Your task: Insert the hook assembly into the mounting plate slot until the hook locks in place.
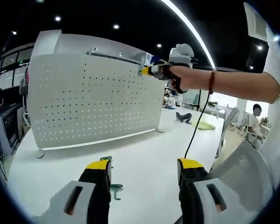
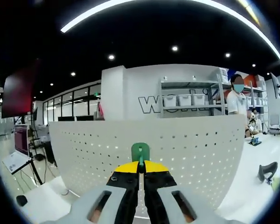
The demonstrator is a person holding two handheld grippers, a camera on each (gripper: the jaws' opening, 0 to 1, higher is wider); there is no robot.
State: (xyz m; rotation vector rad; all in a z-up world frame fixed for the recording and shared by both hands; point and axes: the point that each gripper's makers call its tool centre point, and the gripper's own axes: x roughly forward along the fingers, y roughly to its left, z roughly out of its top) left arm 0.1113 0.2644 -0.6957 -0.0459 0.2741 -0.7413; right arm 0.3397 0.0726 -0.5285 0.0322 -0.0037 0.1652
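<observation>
White table [image 1: 144, 154], pegboard [image 1: 93, 100], left gripper [image 1: 142, 175] open, right gripper [image 2: 140, 169] clamping green hook [image 2: 140, 151].

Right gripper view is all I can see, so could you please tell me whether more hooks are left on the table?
Observer: Yes. In the left gripper view, green hooks lie on the white table by the left gripper, partly hidden behind one of its fingers.
Operator: Is the left gripper holding anything?
Observer: No, its jaws stand apart with nothing between them.
Operator: Where does my gripper sit against the board?
Observer: The right gripper is up at the top edge of the pegboard, near its far corner.
</observation>
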